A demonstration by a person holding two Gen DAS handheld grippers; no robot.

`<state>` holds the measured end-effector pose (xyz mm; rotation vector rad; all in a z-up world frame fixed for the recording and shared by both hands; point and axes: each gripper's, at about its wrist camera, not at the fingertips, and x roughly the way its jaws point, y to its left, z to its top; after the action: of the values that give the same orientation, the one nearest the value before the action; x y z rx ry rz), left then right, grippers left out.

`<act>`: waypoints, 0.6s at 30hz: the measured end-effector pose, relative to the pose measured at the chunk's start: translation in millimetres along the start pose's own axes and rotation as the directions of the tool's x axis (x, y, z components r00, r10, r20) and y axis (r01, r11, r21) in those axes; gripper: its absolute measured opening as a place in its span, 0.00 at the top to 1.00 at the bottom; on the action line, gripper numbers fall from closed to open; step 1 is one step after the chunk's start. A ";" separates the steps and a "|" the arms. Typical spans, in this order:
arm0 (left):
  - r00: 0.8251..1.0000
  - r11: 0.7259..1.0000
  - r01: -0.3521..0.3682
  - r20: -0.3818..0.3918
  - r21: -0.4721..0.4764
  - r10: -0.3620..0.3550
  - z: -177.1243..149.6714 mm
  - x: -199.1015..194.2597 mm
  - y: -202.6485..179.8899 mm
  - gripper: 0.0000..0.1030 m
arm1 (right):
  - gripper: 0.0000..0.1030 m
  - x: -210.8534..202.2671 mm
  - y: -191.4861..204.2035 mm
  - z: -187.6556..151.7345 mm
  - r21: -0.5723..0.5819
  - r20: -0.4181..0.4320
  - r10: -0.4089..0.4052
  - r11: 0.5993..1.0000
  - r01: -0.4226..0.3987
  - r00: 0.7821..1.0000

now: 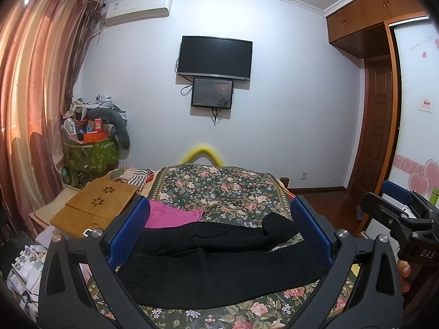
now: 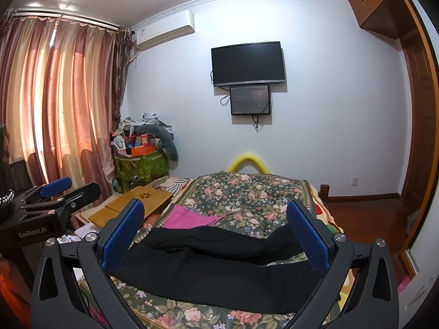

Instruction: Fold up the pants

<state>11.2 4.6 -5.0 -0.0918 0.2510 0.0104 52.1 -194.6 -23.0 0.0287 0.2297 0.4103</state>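
Observation:
Black pants lie sideways across the near part of the floral bedspread. Their waist is to the left and the legs run to the right, where the far leg's end bends up. My left gripper hovers over them, open, with nothing between its blue pads. My right gripper hangs open beside it on the right, also holding nothing. Each gripper shows at the edge of the other's view: the right gripper and the left gripper.
A folded pink garment lies on the bed just beyond the pants. A wooden lap tray sits left of the bed. A cluttered green box stands by the curtain. A wardrobe stands at the right.

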 end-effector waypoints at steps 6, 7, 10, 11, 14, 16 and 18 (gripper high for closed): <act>1.000 1.000 0.000 -0.001 0.000 0.000 -0.3 0.0 0.5 0.00 | 0.00 1.2 -0.2 -2.0 0.001 -0.004 0.000 1.000 0.000 1.000; 1.000 1.000 0.000 -0.001 0.000 0.000 -0.7 -0.2 0.7 0.00 | 0.00 1.8 0.8 -1.8 0.001 -0.005 -0.001 1.000 0.001 1.000; 1.000 1.000 -0.003 0.000 0.003 0.003 -1.5 -0.7 2.7 0.00 | 0.00 5.6 1.7 -2.6 0.001 -0.012 -0.004 1.000 0.004 1.000; 1.000 1.000 -0.008 -0.002 0.005 0.008 -2.0 0.7 3.0 0.00 | 0.00 6.9 1.6 -3.0 0.001 -0.015 -0.005 1.000 0.005 1.000; 1.000 1.000 -0.004 -0.015 0.006 0.004 -1.3 9.1 5.9 0.00 | 0.00 16.1 -2.3 -6.3 0.001 -0.031 -0.007 1.000 0.007 1.000; 1.000 1.000 -0.009 -0.029 0.009 0.009 -1.6 20.0 9.3 0.00 | 0.00 23.3 -4.4 -9.4 0.003 -0.045 -0.004 1.000 0.004 0.999; 0.999 1.000 -0.027 -0.044 0.007 0.027 -0.8 33.5 14.0 0.00 | 0.00 36.9 -8.5 -12.4 0.003 -0.070 -0.002 1.000 0.002 0.998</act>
<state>43.2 18.4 -15.4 -0.0820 0.2965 0.0348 85.5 -187.9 -43.7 0.0175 0.2995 0.4094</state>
